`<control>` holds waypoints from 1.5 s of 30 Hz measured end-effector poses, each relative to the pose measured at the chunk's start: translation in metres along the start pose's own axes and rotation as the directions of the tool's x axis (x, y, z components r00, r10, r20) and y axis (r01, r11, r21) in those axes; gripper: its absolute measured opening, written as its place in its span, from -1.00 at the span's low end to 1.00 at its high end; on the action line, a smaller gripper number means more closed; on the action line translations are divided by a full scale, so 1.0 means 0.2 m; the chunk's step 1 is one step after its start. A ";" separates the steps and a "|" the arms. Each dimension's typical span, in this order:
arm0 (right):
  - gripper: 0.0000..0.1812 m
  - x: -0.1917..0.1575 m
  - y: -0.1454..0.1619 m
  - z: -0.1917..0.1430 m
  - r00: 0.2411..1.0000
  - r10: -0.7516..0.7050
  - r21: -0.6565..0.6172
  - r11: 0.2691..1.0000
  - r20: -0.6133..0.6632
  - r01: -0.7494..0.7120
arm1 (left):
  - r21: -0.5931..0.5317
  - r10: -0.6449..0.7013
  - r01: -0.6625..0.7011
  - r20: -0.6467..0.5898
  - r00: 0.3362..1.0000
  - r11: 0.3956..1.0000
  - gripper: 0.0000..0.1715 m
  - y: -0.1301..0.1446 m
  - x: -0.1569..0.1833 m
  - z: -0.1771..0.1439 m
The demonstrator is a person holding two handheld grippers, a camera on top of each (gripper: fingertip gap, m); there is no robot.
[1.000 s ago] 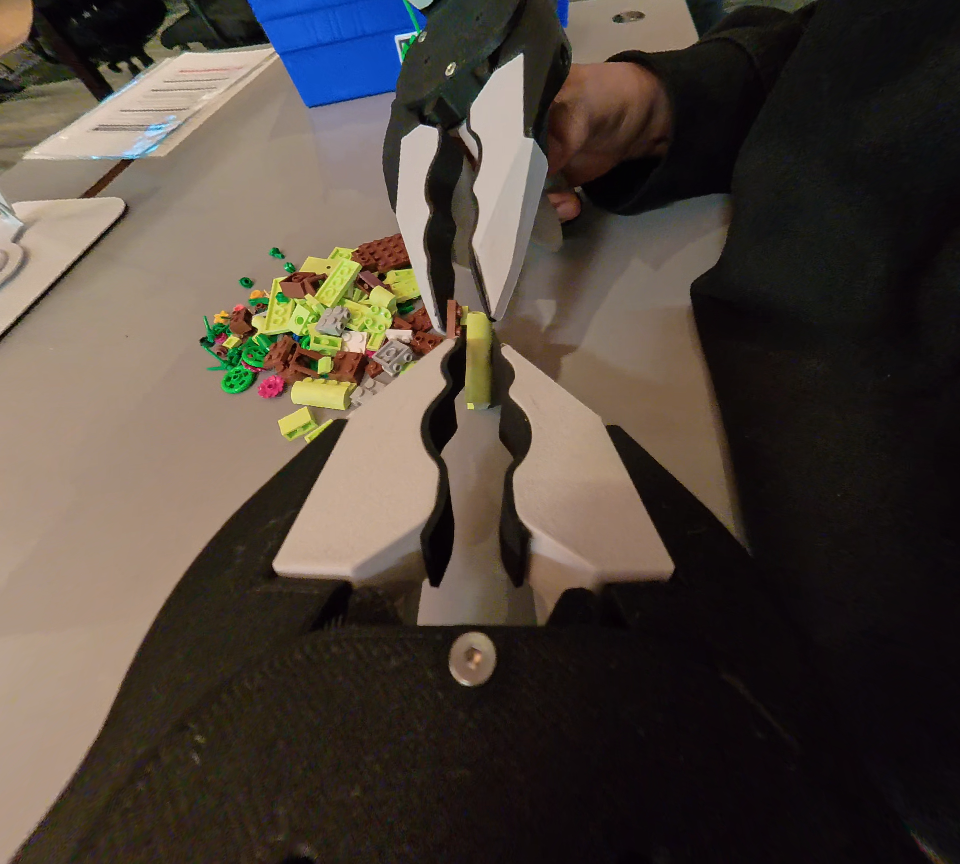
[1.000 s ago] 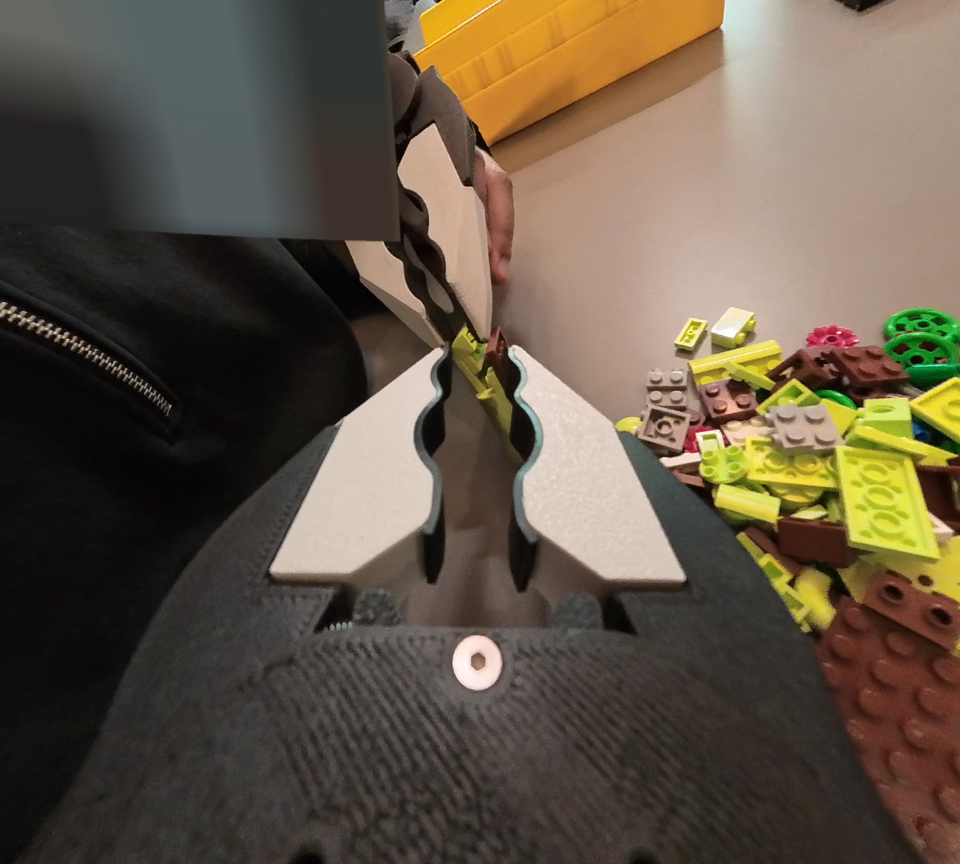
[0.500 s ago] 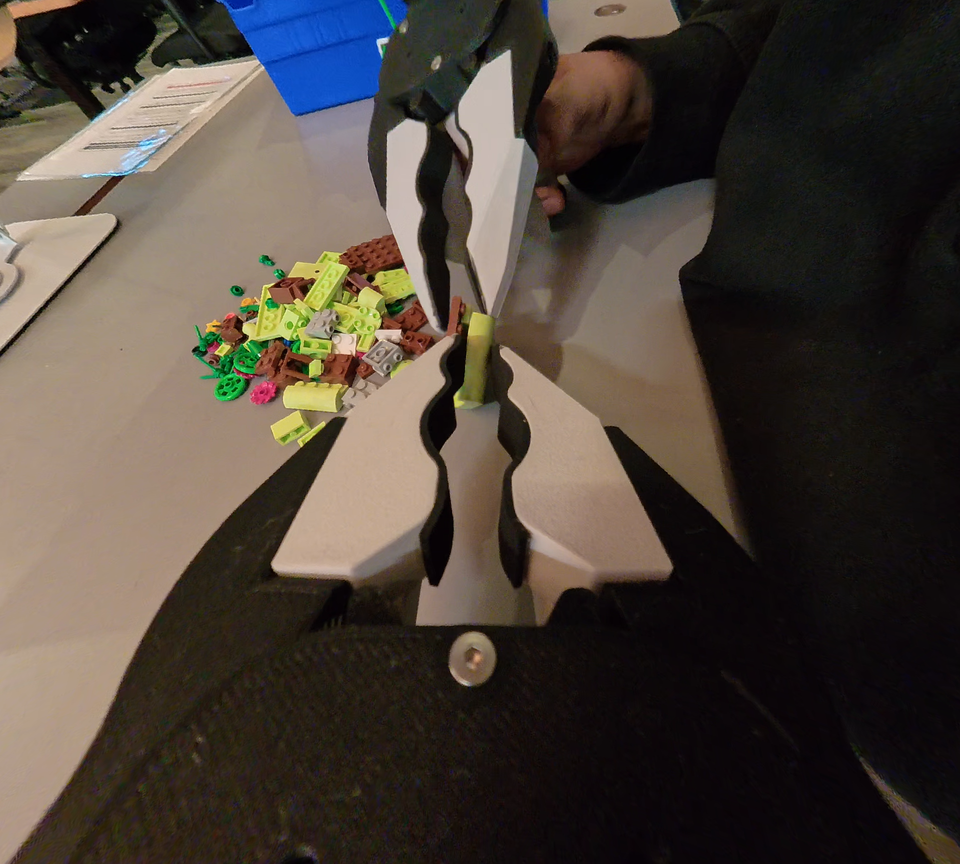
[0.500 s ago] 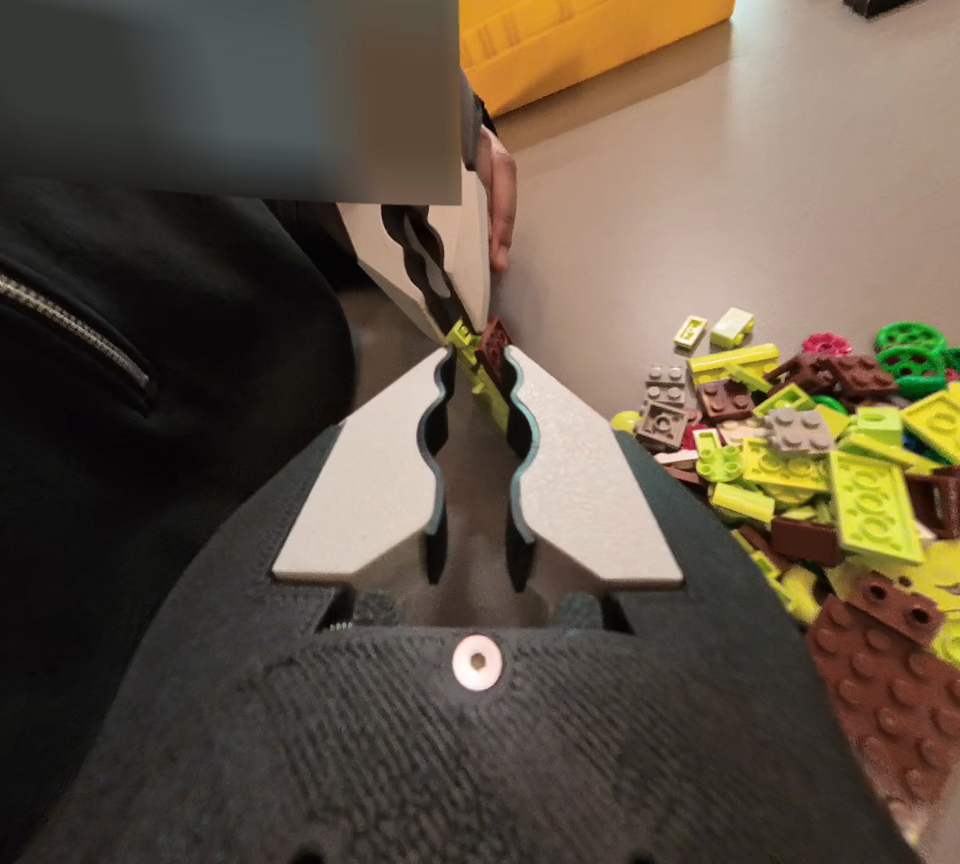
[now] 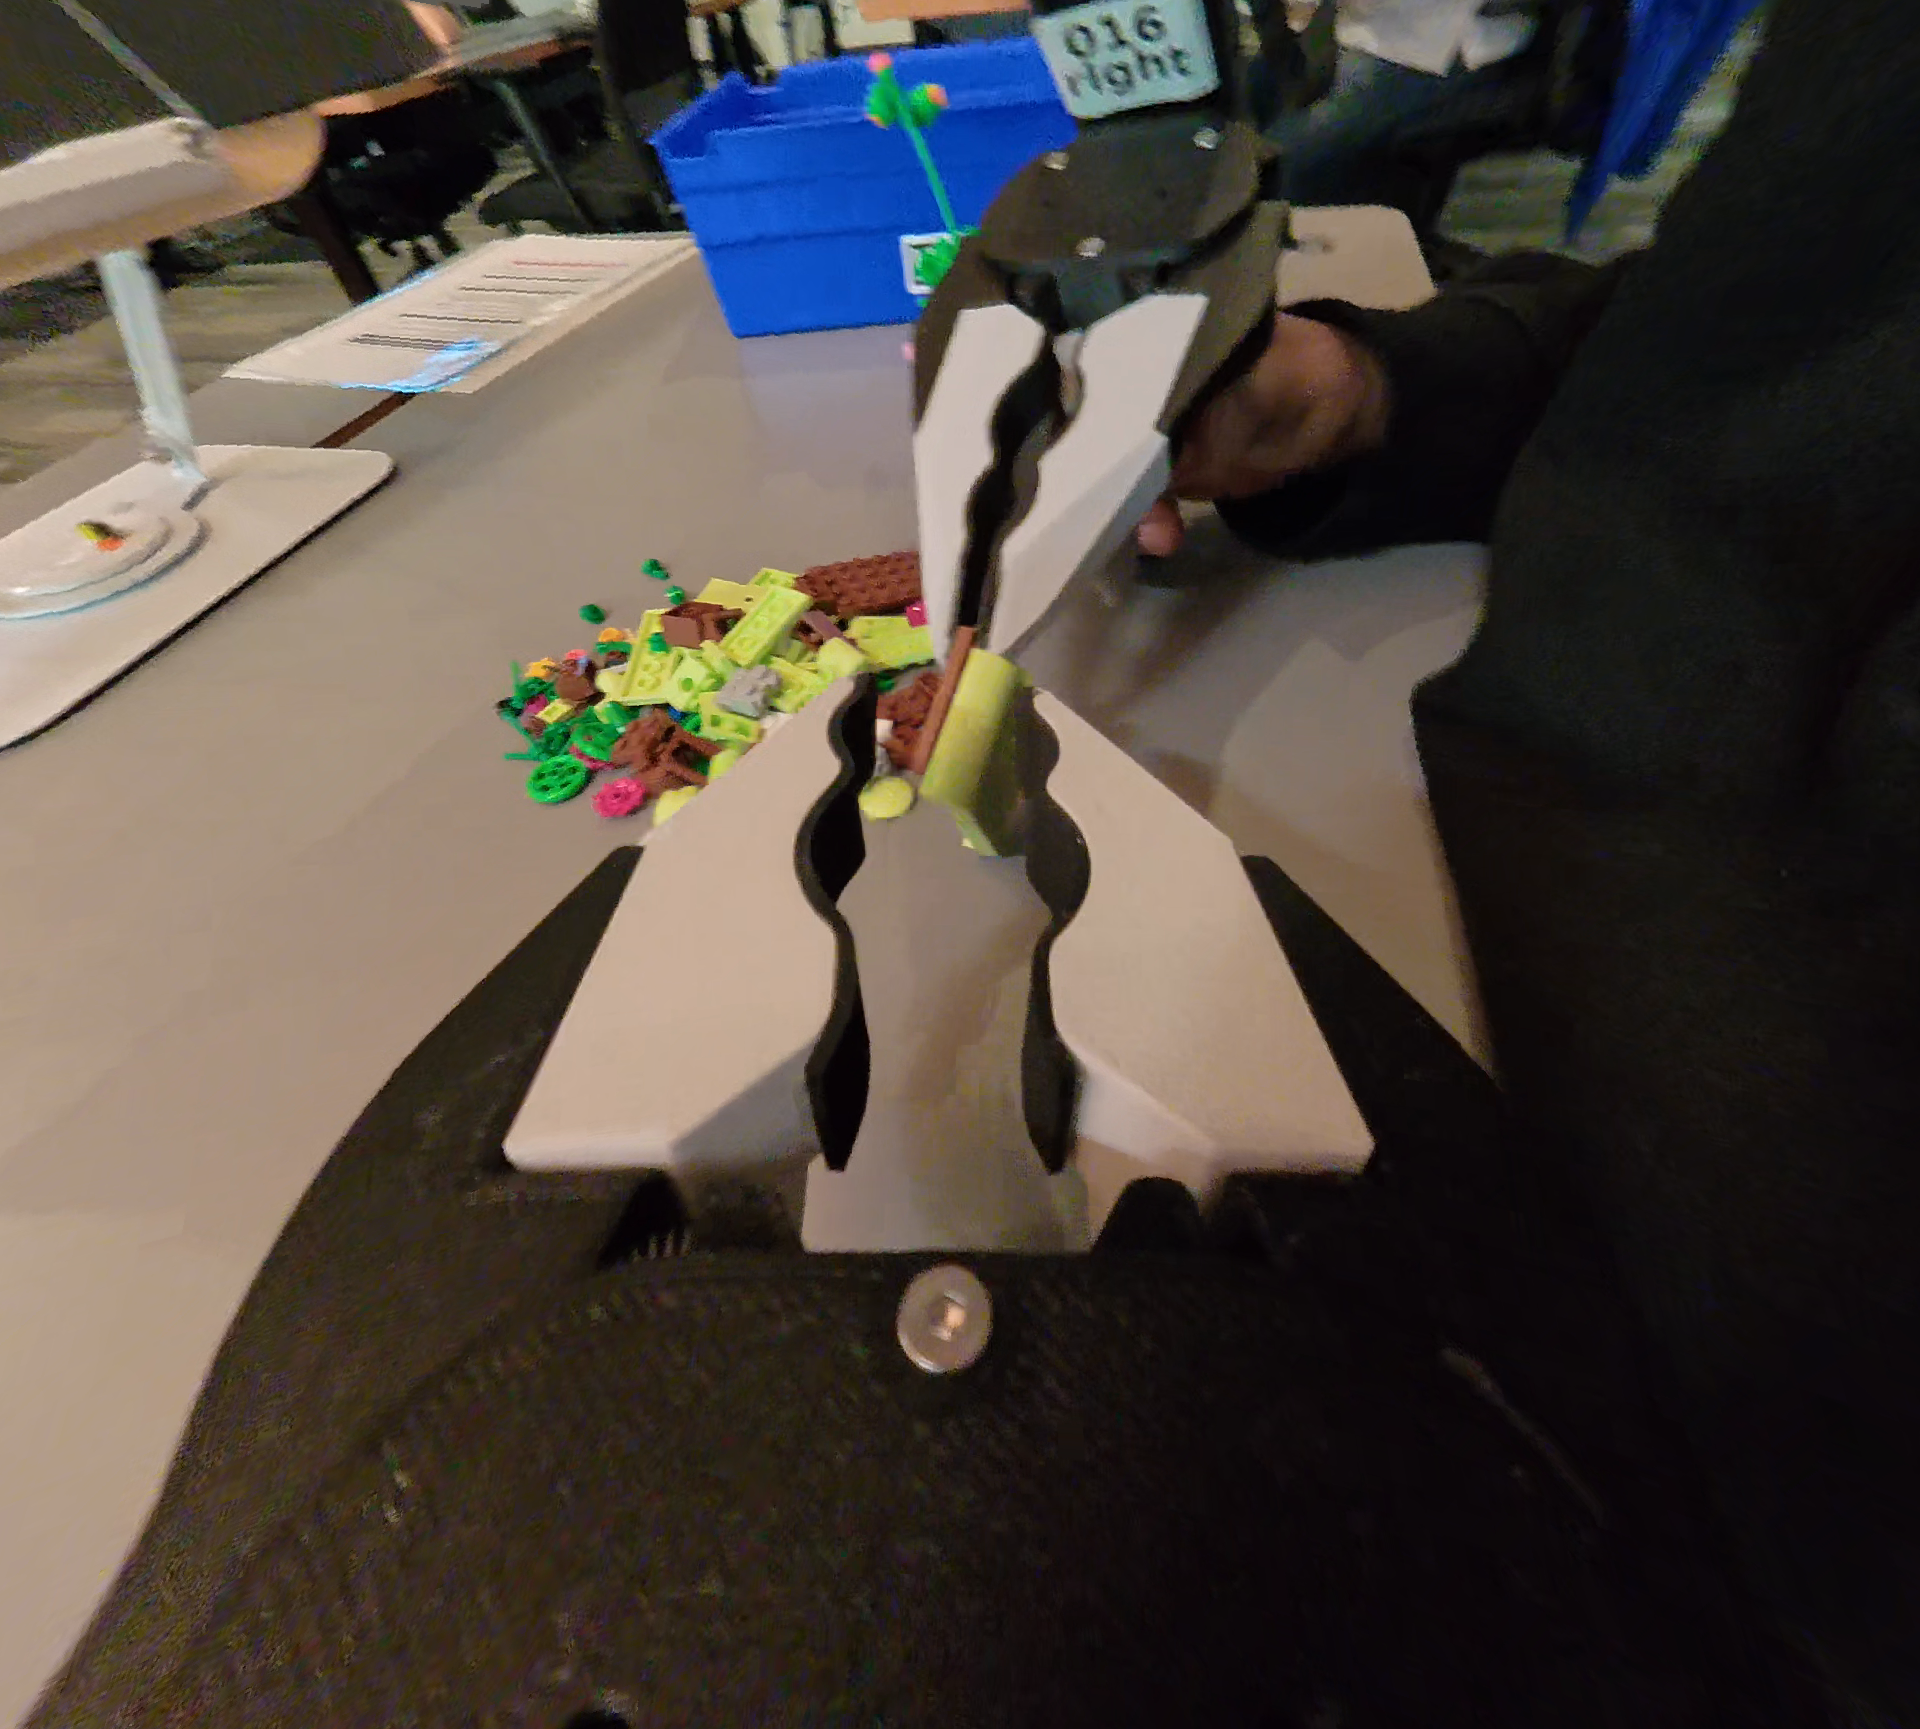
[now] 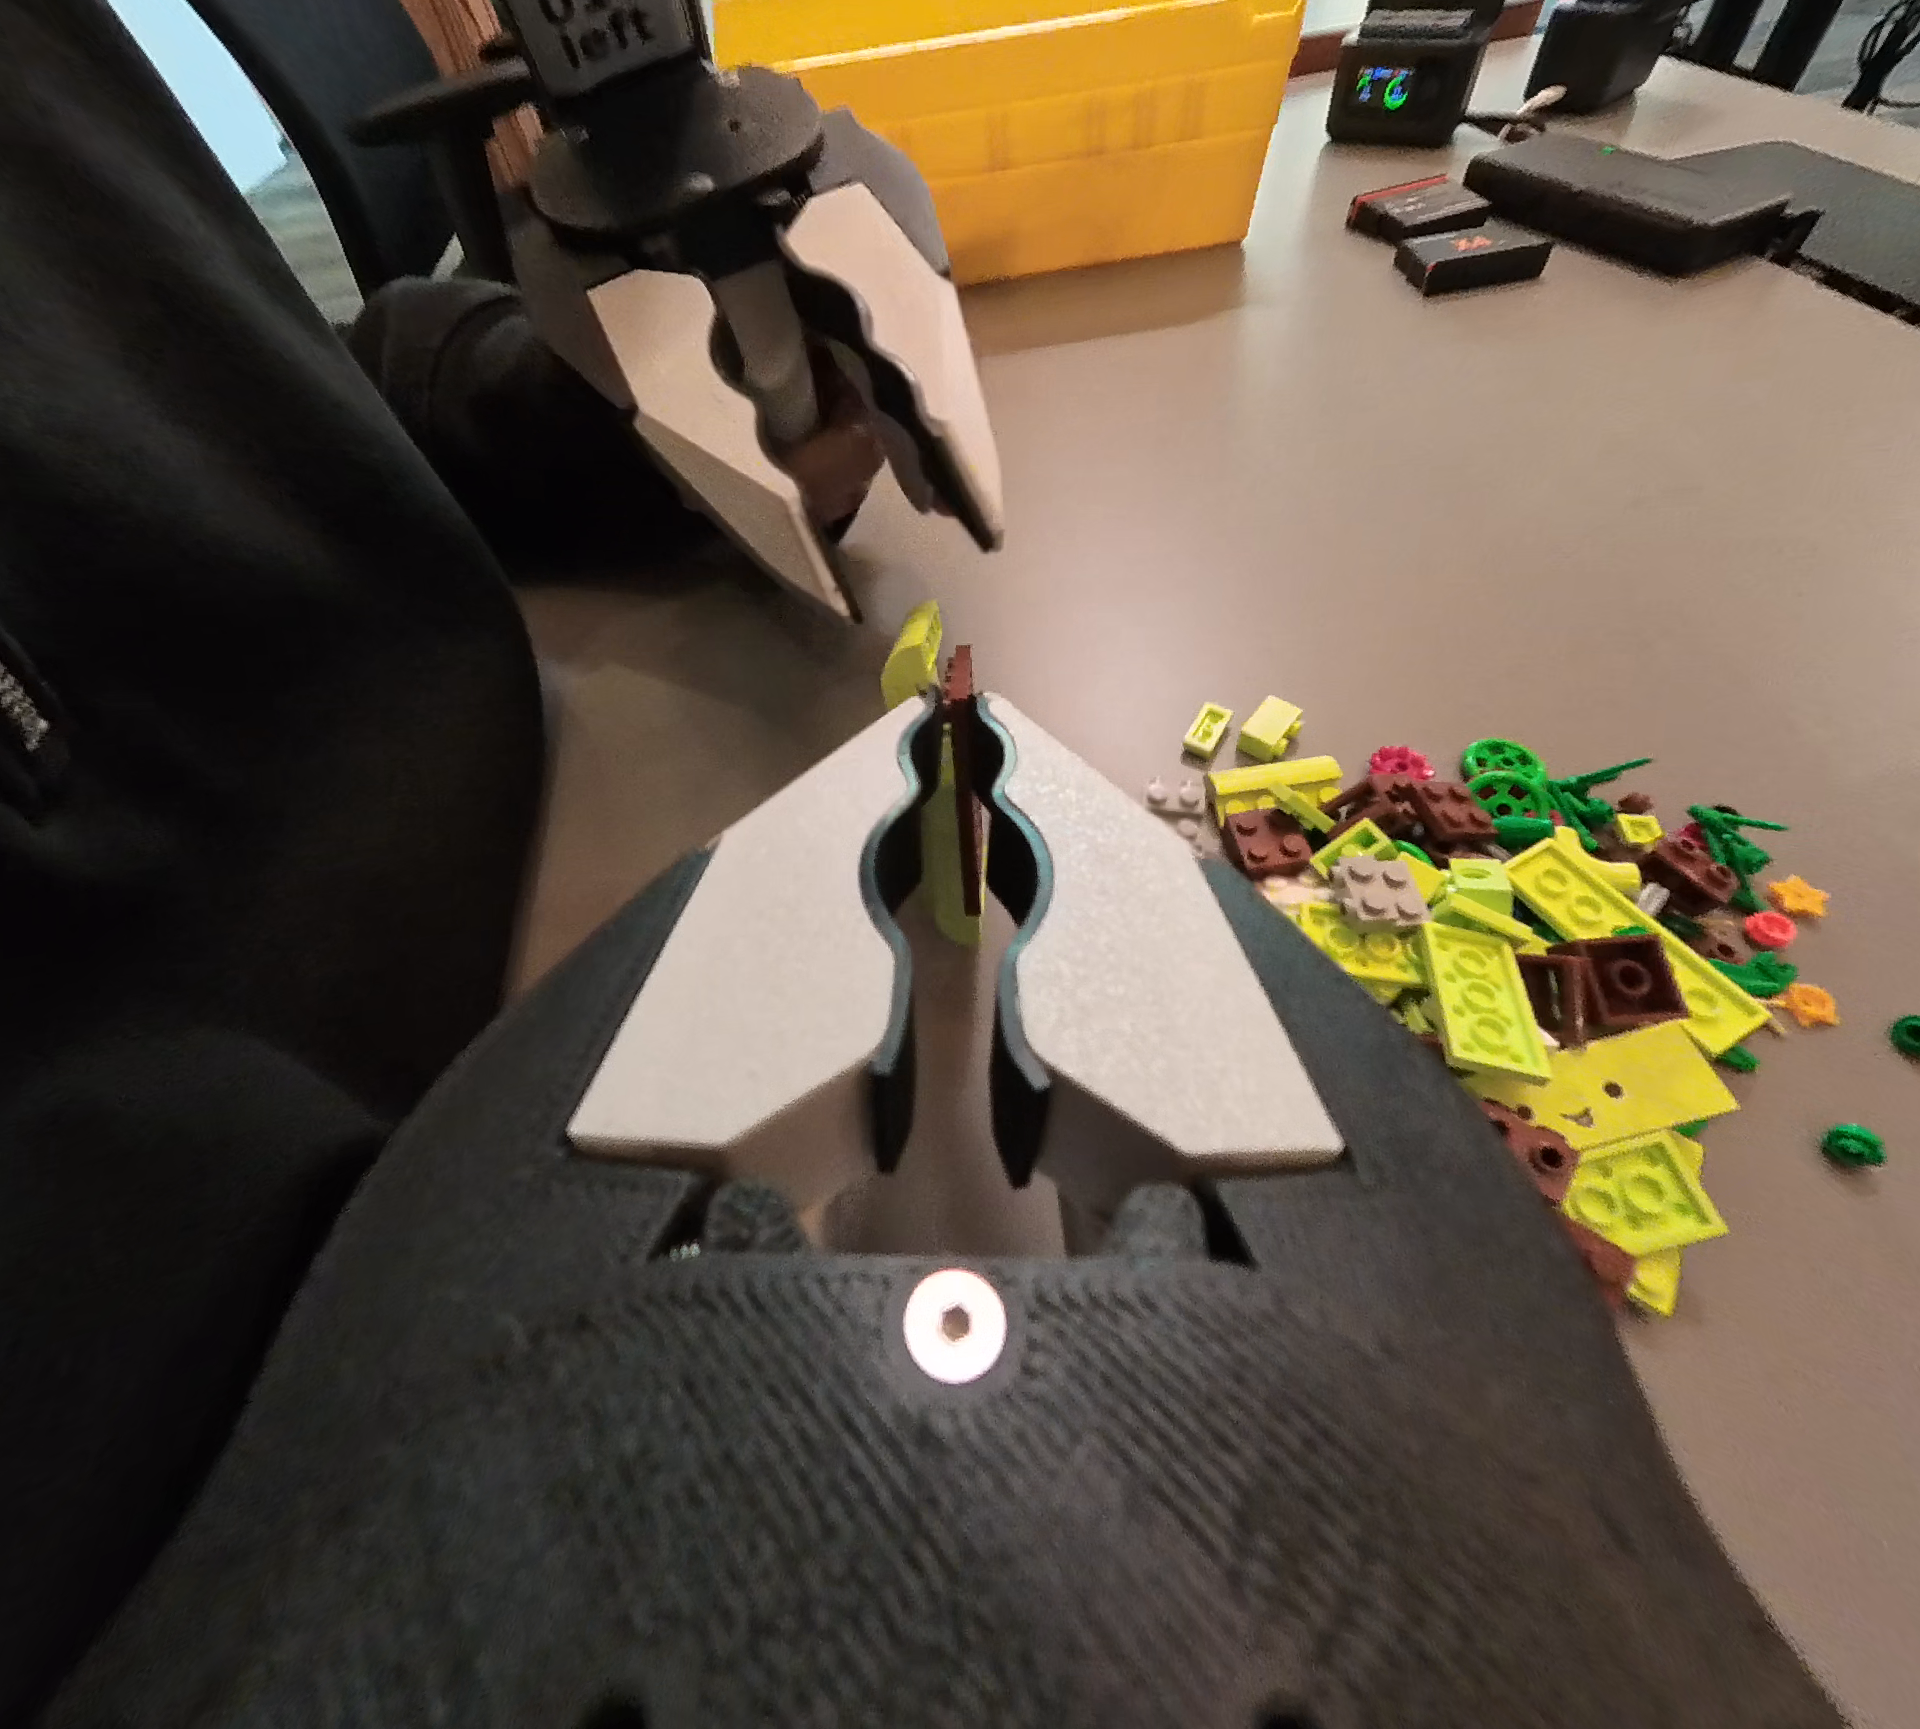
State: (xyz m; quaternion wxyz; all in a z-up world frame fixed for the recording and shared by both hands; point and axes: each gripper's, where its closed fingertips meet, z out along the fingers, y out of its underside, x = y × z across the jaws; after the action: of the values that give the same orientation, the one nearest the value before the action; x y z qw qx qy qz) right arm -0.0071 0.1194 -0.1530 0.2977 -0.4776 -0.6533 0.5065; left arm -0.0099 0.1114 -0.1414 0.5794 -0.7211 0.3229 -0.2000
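Pinching a lime-green plastic brick with a thin brown plate pressed to its side [image 6: 951, 806], my right gripper [image 6: 954, 713] is clamped nearly shut on the pair, held edge-up just above the grey tabletop [image 6: 1351, 557]. My left gripper [image 5: 948, 700] stands spread, gripping nothing, its fingertips flanking the same piece. Rigid, light and slick, I judge; best held across the flat faces. Both claws slant downward, tips almost meeting, beside the heap of small loose bricks [image 6: 1507, 900].

Even indoor light, motion-blurred, edge-warped
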 end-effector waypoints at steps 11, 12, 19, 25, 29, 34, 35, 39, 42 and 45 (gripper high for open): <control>-0.98 -0.09 -0.37 -0.20 0.979 -0.200 0.500 0.845 -0.033 0.190 | 0.202 -0.471 0.512 -0.219 0.854 0.835 -0.20 -0.15 -0.04 -0.01; -0.98 -0.12 -0.40 -0.21 0.979 -0.204 0.541 0.822 -0.017 0.180 | 0.194 -0.507 0.566 -0.283 0.814 0.801 -0.21 -0.17 -0.02 -0.01; -0.98 -0.18 -0.43 -0.20 0.978 -0.120 0.632 0.775 0.169 -0.015 | 0.160 -0.476 0.606 -0.478 0.738 0.779 -0.49 -0.23 0.13 0.00; -0.96 -0.15 -0.38 -0.17 0.977 -0.089 0.578 0.815 0.192 -0.040 | 0.192 -0.340 0.404 -0.298 0.892 0.894 -0.83 -0.18 0.09 0.00; -0.84 -0.08 -0.30 -0.15 0.978 -0.018 0.463 0.883 0.207 -0.082 | 0.125 -0.202 0.218 -0.133 0.970 0.968 -0.84 -0.10 0.03 -0.01; -0.76 0.00 -0.27 -0.17 0.989 0.035 0.426 0.900 0.143 -0.093 | 0.004 0.008 -0.008 0.066 0.998 1.000 -0.85 -0.01 -0.05 -0.02; -0.76 0.00 -0.26 -0.17 0.990 0.030 0.418 0.904 0.139 -0.086 | -0.010 0.031 -0.030 0.072 0.997 0.999 -0.85 0.00 -0.05 -0.01; -0.72 -0.02 -0.24 -0.14 0.990 0.006 0.378 0.924 0.139 -0.058 | -0.078 0.122 -0.114 0.108 0.987 0.990 -0.85 0.06 -0.06 0.01; -0.70 0.00 -0.23 -0.14 0.988 0.050 0.354 0.930 0.143 -0.099 | -0.124 0.180 -0.165 0.123 0.976 0.978 -0.85 0.09 -0.06 0.02; -0.71 0.03 -0.20 -0.13 0.975 0.159 0.301 0.932 0.157 -0.201 | -0.156 0.211 -0.192 0.115 0.971 0.969 -0.86 0.11 -0.05 0.03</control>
State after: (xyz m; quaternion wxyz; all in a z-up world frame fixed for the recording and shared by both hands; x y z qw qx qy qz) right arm 0.0006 0.1343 -0.1086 0.2791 -0.4481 -0.5356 0.6592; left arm -0.0186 0.1204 -0.1636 0.5633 -0.7359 0.3695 -0.0684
